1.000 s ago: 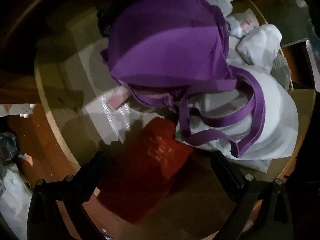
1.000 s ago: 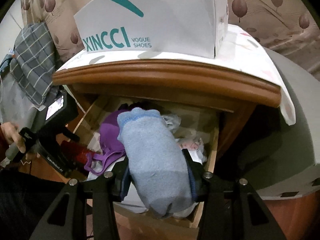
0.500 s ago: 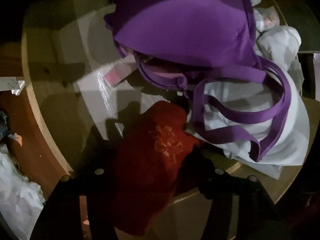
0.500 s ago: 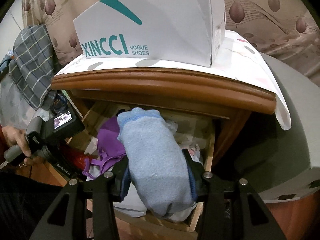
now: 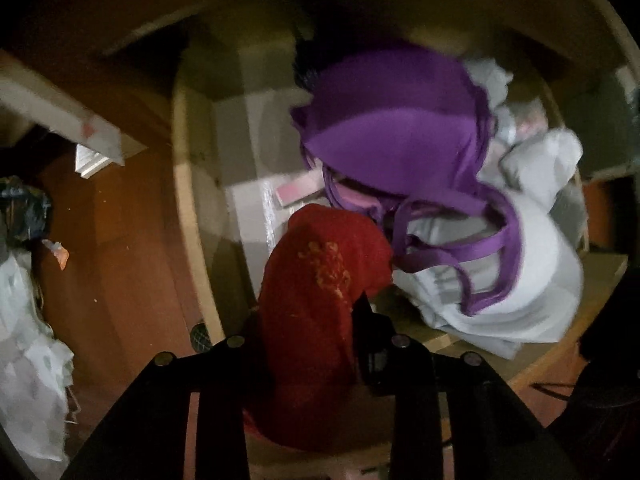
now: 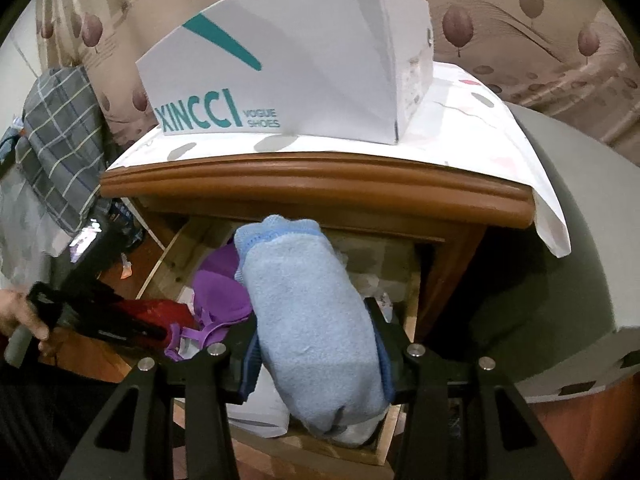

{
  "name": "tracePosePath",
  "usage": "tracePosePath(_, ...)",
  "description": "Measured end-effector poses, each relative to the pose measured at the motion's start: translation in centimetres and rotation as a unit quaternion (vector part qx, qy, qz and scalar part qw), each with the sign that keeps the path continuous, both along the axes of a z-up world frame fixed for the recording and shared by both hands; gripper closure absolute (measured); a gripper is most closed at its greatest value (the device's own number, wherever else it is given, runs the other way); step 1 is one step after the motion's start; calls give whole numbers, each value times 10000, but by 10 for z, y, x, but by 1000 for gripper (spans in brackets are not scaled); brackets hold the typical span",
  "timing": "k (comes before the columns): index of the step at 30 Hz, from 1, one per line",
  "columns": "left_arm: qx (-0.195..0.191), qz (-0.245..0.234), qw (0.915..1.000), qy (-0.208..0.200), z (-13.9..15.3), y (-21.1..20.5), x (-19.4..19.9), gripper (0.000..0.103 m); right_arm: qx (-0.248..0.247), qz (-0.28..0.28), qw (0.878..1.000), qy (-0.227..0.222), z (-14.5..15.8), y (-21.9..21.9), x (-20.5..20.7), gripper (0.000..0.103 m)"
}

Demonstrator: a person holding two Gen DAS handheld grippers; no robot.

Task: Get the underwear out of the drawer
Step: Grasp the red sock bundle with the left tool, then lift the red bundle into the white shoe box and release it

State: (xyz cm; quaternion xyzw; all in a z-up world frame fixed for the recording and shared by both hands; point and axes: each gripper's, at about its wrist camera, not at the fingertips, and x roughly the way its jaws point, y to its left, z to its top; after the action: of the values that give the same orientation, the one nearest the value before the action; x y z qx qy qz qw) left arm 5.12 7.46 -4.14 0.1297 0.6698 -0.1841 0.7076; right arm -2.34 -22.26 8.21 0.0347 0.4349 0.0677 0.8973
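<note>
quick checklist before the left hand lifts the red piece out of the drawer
1. Red garment between the left gripper fingers, which are closing on it: ok.
2. Grip firm enough to lift: cannot tell.
3. Purple bra strap clear of the red garment: not ok, the strap lies right beside it; contact cannot be told.
4. Right gripper shut on the blue cloth: ok.
5. Drawer open enough: ok.

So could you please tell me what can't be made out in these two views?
- Left wrist: red garment's lower end, hidden between the closing left gripper's fingers; whole view dark and blurred.
- Right wrist: drawer's contents, mostly hidden behind the blue roll in the right gripper.
</note>
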Motion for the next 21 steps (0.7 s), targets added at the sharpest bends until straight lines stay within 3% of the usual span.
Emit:
tracePosePath(4,-299,223,9988,-305,29,10,-20,74,-8,-111,9999,69,-3,-3,0,57)
tracePosePath(6,-435,287,9977,-441,47,4,-6,74,4,-139,9998,104,-5,-5,1,57)
tracePosePath(12,-856,386,9908,-972,101,12,-18,74,-25,-175,9997,148,-7,-7,3,57)
tracePosePath(15,-1040,388,9847,-1344,139,18,-22,74,-37,-199,9996,198,-9,-8,3,57)
tracePosePath(21,-1370,265,9638,-2271,231,17,-10,74,34,-262,9994,213,-9,-13,3,57)
